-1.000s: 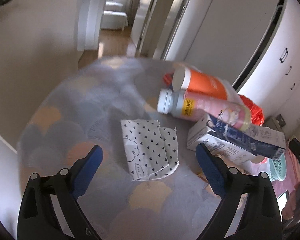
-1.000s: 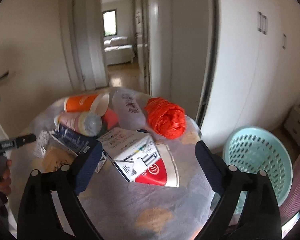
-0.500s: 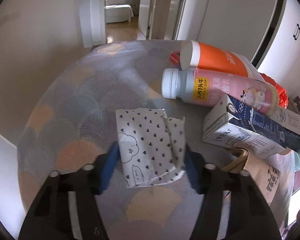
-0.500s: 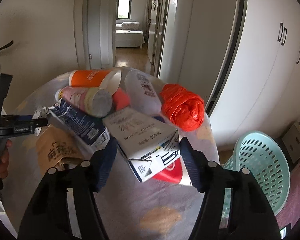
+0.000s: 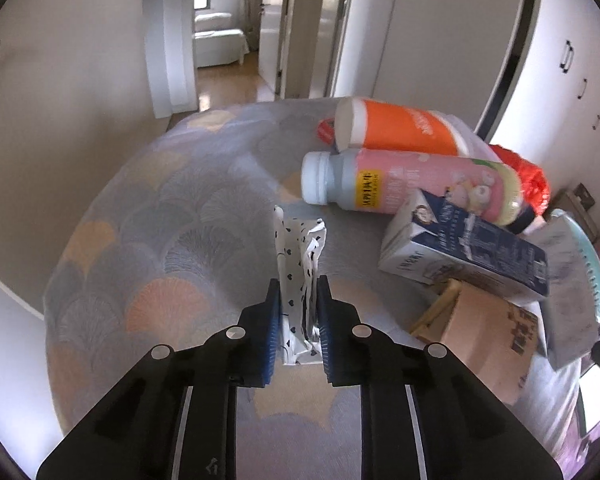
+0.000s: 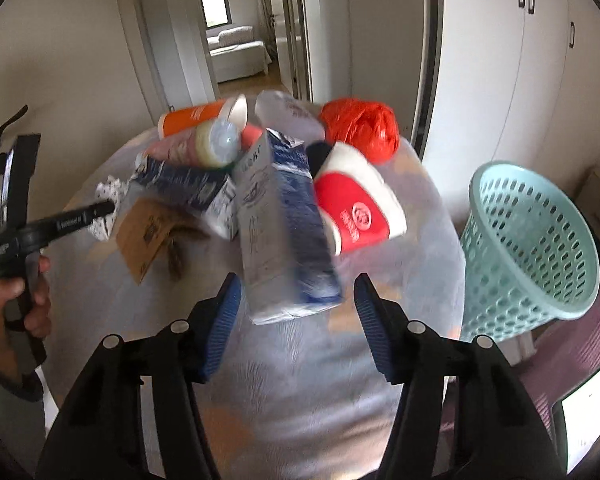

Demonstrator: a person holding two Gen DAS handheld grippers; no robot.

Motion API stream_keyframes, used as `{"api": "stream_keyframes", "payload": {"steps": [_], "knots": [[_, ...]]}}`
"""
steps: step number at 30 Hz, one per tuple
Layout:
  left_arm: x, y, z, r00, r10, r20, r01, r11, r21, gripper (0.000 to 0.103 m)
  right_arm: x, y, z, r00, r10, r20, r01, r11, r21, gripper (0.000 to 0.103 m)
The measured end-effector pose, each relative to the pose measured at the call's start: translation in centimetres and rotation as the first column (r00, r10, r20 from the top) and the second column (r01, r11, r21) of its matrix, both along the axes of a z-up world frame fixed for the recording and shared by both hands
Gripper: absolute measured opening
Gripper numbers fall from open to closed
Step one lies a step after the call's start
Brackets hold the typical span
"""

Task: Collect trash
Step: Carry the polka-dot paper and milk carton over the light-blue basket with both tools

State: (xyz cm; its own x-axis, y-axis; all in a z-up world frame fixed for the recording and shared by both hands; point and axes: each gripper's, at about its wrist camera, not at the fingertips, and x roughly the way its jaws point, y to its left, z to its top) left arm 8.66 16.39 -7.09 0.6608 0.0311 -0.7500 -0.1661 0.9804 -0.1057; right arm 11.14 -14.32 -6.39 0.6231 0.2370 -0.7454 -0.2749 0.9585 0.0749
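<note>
My left gripper [image 5: 297,304] is shut on a white paper napkin with black hearts [image 5: 298,264], pinched upright between the blue pads on the round table [image 5: 172,216]. It also shows in the right wrist view [image 6: 108,196]. My right gripper [image 6: 296,300] is open, its jaws on either side of a blue and white milk carton [image 6: 280,232] without touching it. A red and white paper cup [image 6: 356,208] lies right of that carton. A teal laundry basket [image 6: 532,252] stands on the floor to the right.
A pile lies on the table: an orange bottle [image 5: 400,130], a pink bottle [image 5: 404,184], a second blue carton [image 5: 468,252], a brown paper bag [image 5: 484,332], and a crumpled red plastic bag [image 6: 360,128]. White wardrobe doors [image 6: 540,60] stand behind.
My left gripper closed on the napkin, bunching it upright. My right gripper moved in and narrowed around the milk carton, which now stands between the jaws.
</note>
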Motion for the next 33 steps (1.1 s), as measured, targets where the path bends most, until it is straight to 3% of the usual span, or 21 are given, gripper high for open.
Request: {"api": "stream_keyframes", "payload": {"steps": [4, 7, 14, 17, 24, 25, 29, 31, 33], "knots": [[-1.2, -0.4, 0.9, 0.999, -0.025, 0.037, 0.026, 1.000, -0.017, 0.015, 0.2, 0.4, -0.9, 1.000, 0.010, -0.006, -0.010, 0.999, -0.037, 0.061], [-1.3, -0.6, 1.4, 0.998, -0.032, 0.060, 0.032, 0.999, -0.011, 0.015, 1.0, 0.8, -1.5, 1.000, 0.020, -0.011, -0.020, 1.000, -0.015, 0.067], [-1.6, -1.4, 3.0, 0.993, -0.052, 0.105, 0.052, 0.999, 0.005, 0.015, 2.4, 1.8, -1.8, 0.999, 0.034, -0.031, -0.033, 0.999, 0.035, 0.070], [-1.8, -1.7, 3.8, 0.990, -0.062, 0.123, 0.060, 0.998, 0.019, 0.015, 1.9, 2.1, -1.3, 0.998, 0.053, -0.023, -0.052, 0.997, 0.051, 0.081], [-1.9, -3.1, 5.4, 0.982, -0.098, 0.163, 0.096, 0.995, 0.022, 0.015, 4.5, 2.8, -0.9, 1.000, -0.009, -0.027, 0.010, 0.998, 0.066, 0.080], [-1.9, -3.3, 5.5, 0.981, -0.104, 0.166, 0.101, 0.995, 0.022, 0.015, 4.9, 3.0, -1.0, 1.000, -0.015, -0.023, 0.016, 0.998, 0.057, 0.077], [-1.9, -4.5, 6.4, 0.974, -0.134, 0.185, 0.132, 0.991, 0.028, 0.015, 6.1, 3.5, -1.6, 0.998, -0.006, -0.057, 0.008, 0.999, 0.046, 0.045], [-1.7, -5.5, 6.9, 0.969, -0.154, 0.192, 0.149, 0.988, 0.039, 0.015, 6.5, 3.2, -1.9, 0.997, -0.011, -0.078, 0.015, 0.999, 0.048, 0.037], [-1.5, -6.3, 7.3, 0.964, -0.175, 0.200, 0.169, 0.985, 0.047, 0.015, 6.6, 2.6, -2.0, 0.995, 0.000, -0.099, 0.008, 0.997, 0.079, 0.034]]}}
